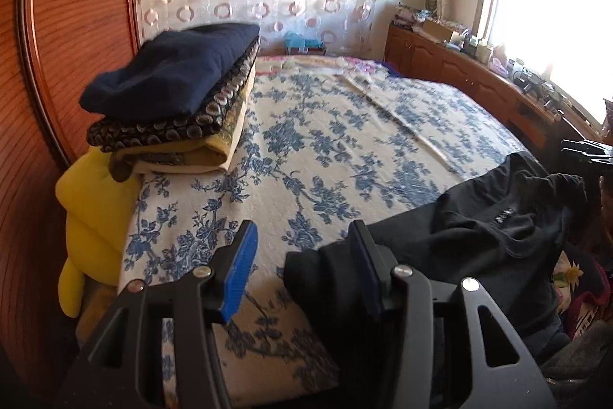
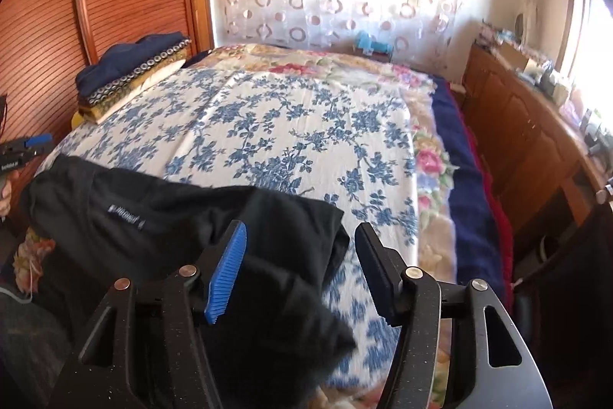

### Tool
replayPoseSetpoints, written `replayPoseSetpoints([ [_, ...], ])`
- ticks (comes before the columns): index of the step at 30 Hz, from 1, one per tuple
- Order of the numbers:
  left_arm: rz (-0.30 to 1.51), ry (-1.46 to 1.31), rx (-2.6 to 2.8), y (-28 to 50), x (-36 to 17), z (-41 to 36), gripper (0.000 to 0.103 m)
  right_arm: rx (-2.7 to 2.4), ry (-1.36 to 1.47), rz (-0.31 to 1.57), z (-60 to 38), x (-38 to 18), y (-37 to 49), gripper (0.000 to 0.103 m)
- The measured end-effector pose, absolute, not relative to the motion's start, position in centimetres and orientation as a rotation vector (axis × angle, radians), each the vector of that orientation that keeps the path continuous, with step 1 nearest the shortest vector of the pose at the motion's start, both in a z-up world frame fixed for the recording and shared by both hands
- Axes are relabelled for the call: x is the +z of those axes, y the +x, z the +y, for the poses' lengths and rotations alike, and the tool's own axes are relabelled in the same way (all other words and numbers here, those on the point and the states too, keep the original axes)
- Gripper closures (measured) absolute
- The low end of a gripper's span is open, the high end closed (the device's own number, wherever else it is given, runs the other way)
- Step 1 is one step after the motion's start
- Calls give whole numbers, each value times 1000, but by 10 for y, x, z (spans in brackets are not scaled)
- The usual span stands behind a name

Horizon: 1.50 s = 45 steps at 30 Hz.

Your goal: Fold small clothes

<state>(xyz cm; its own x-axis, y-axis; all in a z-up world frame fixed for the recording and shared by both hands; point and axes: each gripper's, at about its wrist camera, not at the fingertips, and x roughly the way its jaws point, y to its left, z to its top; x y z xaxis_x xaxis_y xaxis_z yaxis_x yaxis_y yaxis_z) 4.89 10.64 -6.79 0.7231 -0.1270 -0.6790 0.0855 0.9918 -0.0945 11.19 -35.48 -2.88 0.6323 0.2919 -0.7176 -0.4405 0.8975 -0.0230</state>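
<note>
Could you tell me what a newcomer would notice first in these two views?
Probably the black garment lying rumpled at the near edge of the blue-flowered bedspread, with both open grippers, left and right, at its ends. Next, the stack of folded clothes by the wooden headboard.

Two matching handheld grippers

We note black speckled frames on the left gripper (image 1: 302, 267) and right gripper (image 2: 302, 267): triangular cutouts, silver round screws, ribbed blue pads (image 2: 227, 273) on each finger.

A garment (image 1: 479, 229) lies on the bed's (image 1: 325, 140) near edge, folded stack (image 1: 172, 91) far left.
</note>
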Motion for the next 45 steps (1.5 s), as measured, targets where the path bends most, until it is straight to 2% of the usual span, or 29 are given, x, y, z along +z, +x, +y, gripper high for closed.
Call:
replayPoseSetpoints([
  [8, 851, -66, -151, 64, -99, 100, 55, 416, -208, 922, -346, -82, 160, 42],
  [20, 854, -128, -183, 55, -110, 97, 55, 447, -147, 946, -356, -91, 161, 38],
  [21, 851, -130, -191, 54, -110, 96, 62, 449, -150, 944, -355, -91, 160, 39],
  [22, 850, -131, -201, 53, -110, 95, 66, 454, -155, 941, -354, -91, 159, 40],
  [23, 846, -130, -212, 51, -110, 94, 72, 462, -155, 939, -353, -91, 158, 47],
  [24, 842, -122, -219, 50, -110, 92, 83, 481, -151, 938, -352, -90, 156, 56],
  [25, 842, -117, -230, 49, -110, 90, 86, 497, -147, 940, -350, -90, 155, 63],
  [26, 838, -114, -237, 48, -109, 88, 92, 525, -137, 944, -348, -90, 152, 81],
  [27, 833, -110, -241, 46, -107, 85, 94, 547, -139, 944, -345, -88, 148, 89],
  [32, 747, -106, -295, 27, -70, 75, 96, 584, -85, 877, -353, -65, 123, 93],
  [45, 400, -90, -350, -40, 80, 60, 96, 502, -105, 514, -381, 81, 26, 94],
])
